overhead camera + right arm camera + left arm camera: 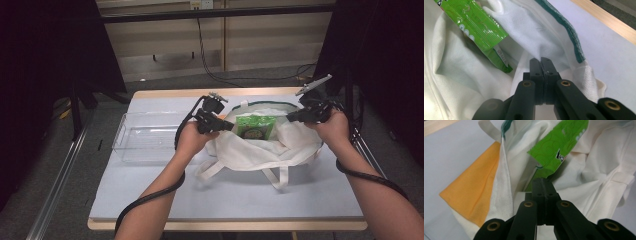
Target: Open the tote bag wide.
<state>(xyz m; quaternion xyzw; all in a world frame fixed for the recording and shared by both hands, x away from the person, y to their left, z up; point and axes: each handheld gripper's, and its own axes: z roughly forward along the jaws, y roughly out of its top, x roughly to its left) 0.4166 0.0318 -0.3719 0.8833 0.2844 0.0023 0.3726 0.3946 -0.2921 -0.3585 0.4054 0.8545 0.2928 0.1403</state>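
On a pale blue table (150, 190), a white tote bag (260, 150) is being held open, a green packet (256, 126) lying inside. Its rim is being pinched by the left gripper (543, 185) and right gripper (541, 65), jaws pressed together. Both sides should probably be kept taut, clear of the plastic bin (145, 136).

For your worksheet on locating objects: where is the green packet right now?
In the high view, the green packet lies in the open mouth of the white bag, between the left gripper and right gripper.
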